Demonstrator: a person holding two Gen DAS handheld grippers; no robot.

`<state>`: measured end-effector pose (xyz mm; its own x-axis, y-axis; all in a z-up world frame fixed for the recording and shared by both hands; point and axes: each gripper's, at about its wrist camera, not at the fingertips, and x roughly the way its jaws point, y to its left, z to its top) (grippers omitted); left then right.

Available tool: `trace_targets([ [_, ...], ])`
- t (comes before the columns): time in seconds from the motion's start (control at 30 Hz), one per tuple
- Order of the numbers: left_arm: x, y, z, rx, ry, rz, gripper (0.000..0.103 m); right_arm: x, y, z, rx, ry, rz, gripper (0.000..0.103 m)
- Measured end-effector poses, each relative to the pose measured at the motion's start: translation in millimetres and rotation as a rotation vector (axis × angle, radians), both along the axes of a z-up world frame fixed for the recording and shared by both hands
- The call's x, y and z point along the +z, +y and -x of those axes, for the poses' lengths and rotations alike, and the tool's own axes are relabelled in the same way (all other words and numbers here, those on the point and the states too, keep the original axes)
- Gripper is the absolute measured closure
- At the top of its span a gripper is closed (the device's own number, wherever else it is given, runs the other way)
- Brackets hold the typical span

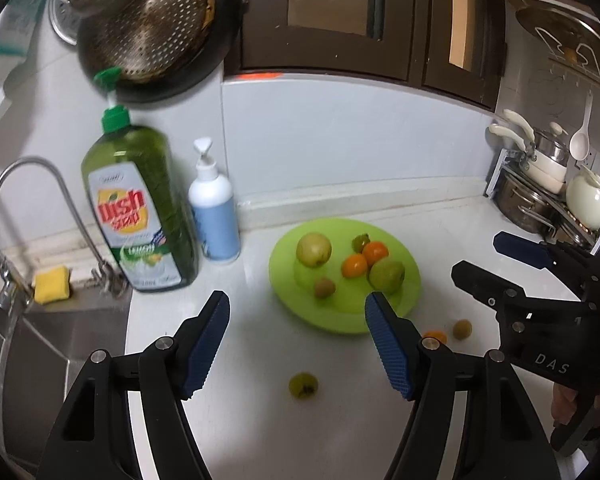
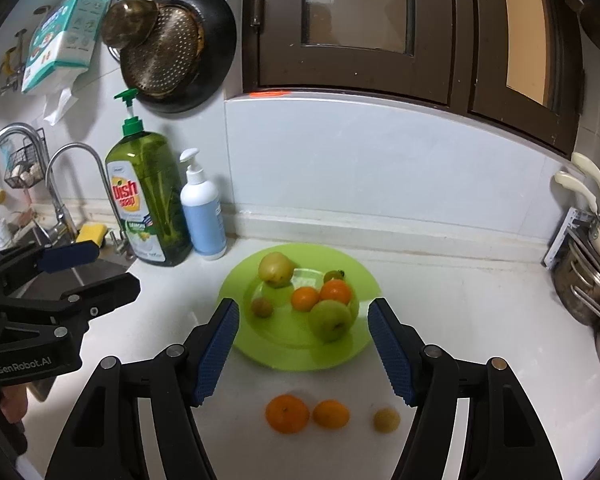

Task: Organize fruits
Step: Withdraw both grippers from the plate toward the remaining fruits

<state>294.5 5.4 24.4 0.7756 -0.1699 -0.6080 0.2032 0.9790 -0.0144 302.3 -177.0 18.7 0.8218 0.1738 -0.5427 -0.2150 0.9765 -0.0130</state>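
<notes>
Both the left claw (image 1: 296, 340) and the right claw (image 2: 304, 348) are hanging wide and empty over the desk (image 2: 460, 320). Loose oranges (image 2: 286, 414) are lying short of the green plate (image 2: 300, 352); being round, they are risking rolling off if nudged.

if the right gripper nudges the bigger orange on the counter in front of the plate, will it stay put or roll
Likely it rolls: the bigger orange looks round and sits free on the smooth white counter. It might bump the smaller orange close beside it. Its rind looks firm, so the open right gripper should hold it without harm.
</notes>
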Motion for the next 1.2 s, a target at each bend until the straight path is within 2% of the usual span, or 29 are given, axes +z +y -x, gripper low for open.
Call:
trace_targets([
  [0.43,-41.6,15.2,34.9,0.012,0.041,-0.030,0.033,-38.7,7.0,30.3,-0.052,0.061,-0.004,0.035],
  [0.67,-61.3,14.7,45.6,-0.003,0.043,-0.055,0.033,-63.2,5.1,33.4,-0.062,0.157,-0.031,0.035],
  [0.93,-82.3,10.4,45.2,-0.033,0.069,-0.068,0.034,-85.4,4.1,30.5,-0.069,0.202,-0.041,0.035],
  [1.2,-100.6,5.5,27.1,-0.046,0.105,-0.071,0.038,-98.6,8.7,21.2,-0.070,0.192,0.016,0.035],
])
